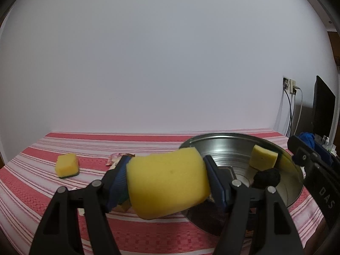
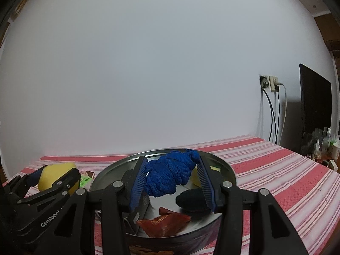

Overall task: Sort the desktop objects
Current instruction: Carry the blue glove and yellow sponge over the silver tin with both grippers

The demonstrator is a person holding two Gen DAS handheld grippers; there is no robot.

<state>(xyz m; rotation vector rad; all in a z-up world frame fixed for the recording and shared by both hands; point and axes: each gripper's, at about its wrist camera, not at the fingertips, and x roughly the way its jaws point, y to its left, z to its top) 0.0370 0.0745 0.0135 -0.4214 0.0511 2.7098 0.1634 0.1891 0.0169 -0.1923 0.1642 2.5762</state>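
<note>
Now, left view: left gripper (image 1: 167, 182) squeezes a yellow sponge (image 1: 167, 181) between its blue pads, held level above the striped cloth (image 1: 31, 191), just left of the tin (image 1: 295, 195).
Tin, left view: a second sponge piece (image 1: 263, 156) leans on the far wall; a black lump (image 1: 267, 177) lies beside it, likely sorted there already.
Stray items: another sponge (image 1: 67, 165) and a wrapper (image 1: 119, 158) wait on the cloth.
Right view: right gripper (image 2: 171, 175) clamps a blue rope bundle (image 2: 170, 173) by its sides, poised over the tin (image 2: 230, 171), probably for dropping in.
Tin, right view: red packet (image 2: 163, 223), black lump (image 2: 191, 199); a dark box at left, hard to identify.
Left gripper, right view: (image 2: 57, 176) beside the tin, sponge in hand.
</note>
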